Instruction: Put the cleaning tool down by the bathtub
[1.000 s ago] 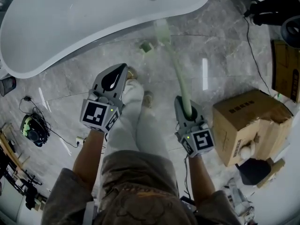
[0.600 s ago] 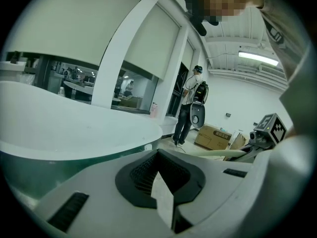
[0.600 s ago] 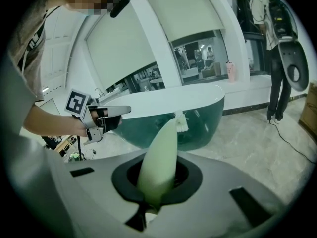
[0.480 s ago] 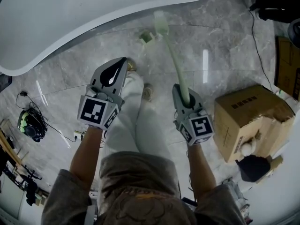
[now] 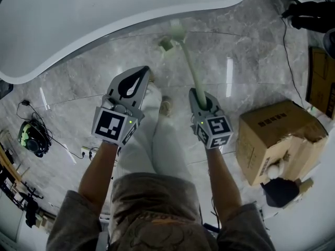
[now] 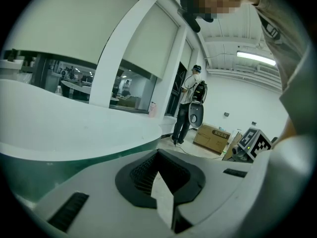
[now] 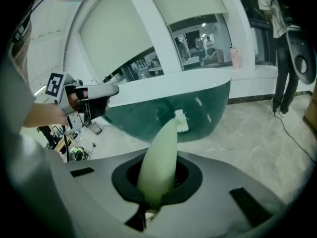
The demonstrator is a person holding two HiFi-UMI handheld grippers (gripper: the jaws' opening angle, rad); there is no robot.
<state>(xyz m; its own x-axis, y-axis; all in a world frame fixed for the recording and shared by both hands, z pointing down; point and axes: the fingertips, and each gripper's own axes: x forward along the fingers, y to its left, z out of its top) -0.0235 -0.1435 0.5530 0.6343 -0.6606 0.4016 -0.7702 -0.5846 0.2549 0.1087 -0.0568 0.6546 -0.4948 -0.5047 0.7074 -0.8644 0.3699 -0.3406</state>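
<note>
The cleaning tool is a brush with a long pale green handle (image 5: 192,69) and a white bristle head (image 5: 177,30). My right gripper (image 5: 198,94) is shut on the lower end of that handle (image 7: 161,157). The head (image 7: 181,121) points at the side of the white bathtub (image 5: 78,20), just above the marble floor. My left gripper (image 5: 142,71) hovers left of it over the person's legs, jaws shut and empty (image 6: 161,182). The tub rim (image 6: 59,128) fills the left gripper view.
A small green-white patch (image 5: 166,44) lies on the glossy floor under the brush head; object or reflection, I cannot tell. A cardboard box (image 5: 275,140) stands at right, cables and a device (image 5: 31,137) at left, black gear (image 5: 309,14) top right. A person (image 6: 188,110) stands far off.
Both grippers have moved forward toward the bathtub. The right one carries the brush, so its head now sits nearer the tub's side. Both sets of jaws stay as they were.
</note>
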